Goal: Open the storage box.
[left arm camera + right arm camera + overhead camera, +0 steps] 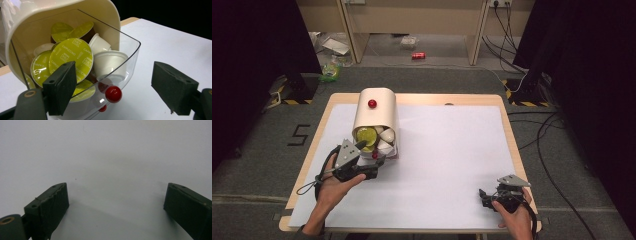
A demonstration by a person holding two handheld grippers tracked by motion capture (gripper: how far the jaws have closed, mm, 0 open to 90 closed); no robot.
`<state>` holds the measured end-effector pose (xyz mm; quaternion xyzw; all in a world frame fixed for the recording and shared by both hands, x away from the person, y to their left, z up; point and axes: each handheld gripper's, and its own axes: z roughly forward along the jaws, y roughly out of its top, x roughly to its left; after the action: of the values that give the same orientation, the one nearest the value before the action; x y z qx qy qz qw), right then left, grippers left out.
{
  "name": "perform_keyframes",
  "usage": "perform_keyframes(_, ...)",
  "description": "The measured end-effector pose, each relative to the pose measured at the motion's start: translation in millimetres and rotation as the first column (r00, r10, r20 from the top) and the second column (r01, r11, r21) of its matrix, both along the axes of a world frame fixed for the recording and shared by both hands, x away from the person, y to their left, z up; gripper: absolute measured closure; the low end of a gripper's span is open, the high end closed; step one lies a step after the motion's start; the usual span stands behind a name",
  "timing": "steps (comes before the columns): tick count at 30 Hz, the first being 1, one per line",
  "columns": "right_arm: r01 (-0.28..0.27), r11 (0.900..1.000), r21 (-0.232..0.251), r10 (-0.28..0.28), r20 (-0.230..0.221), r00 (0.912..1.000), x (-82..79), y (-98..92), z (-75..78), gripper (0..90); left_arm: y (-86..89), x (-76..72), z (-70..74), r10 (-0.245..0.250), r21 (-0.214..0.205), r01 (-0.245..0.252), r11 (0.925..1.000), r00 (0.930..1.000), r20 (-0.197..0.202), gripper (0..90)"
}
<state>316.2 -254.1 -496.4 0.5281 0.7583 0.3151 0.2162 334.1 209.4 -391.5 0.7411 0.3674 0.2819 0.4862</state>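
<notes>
Two hands are coming in from the bottom of the high view, and the left gripper (pixel 362 150) is sitting right at the mouth of the cream capsule dispenser (pixel 375 112), which is lying on its side near the table's left edge on the white sheet (pixel 452 150). Its jaws are standing well apart with nothing clamped between them, and the left gripper view is showing them flanking the red knob (pixel 113 94) on the clear drawer (pixel 130 53), neither pad touching it. That closer view is also giving us what the overhead cannot: green-lidded capsules (pixel 71 58) printed with the word cappuccino, and white capsules (pixel 110 62) piled beside them inside the drawer. From above, a second red knob (pixel 372 103) is showing on the dispenser's upper side. Over at the near right corner, the right gripper (pixel 484 196) is resting well away from the dispenser, its jaws spread wide over bare white sheet in the right gripper view
</notes>
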Motion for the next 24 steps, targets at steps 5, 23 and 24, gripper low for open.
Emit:
perform_keyframes(5,0.000,1.0000,0.000,0.000,0.000,1.0000,0.0,0.0,0.0,6.3,-0.1,-4.2,-0.8,-0.002,-0.004,0.002,1.0000,1.0000,0.000,20.4)
perform_keyframes(23,0.000,1.0000,0.000,0.000,-0.001,1.0000,0.0,0.0,0.0,6.2,0.1,-18.7,-3.1,-0.021,-0.004,0.021,0.9998,0.9997,-0.016,20.3)
perform_keyframes(24,0.000,1.0000,0.000,0.000,0.000,1.0000,0.0,0.0,0.0,6.2,0.0,-18.9,-3.2,-0.021,-0.004,0.021,0.9998,0.9997,-0.015,20.3)
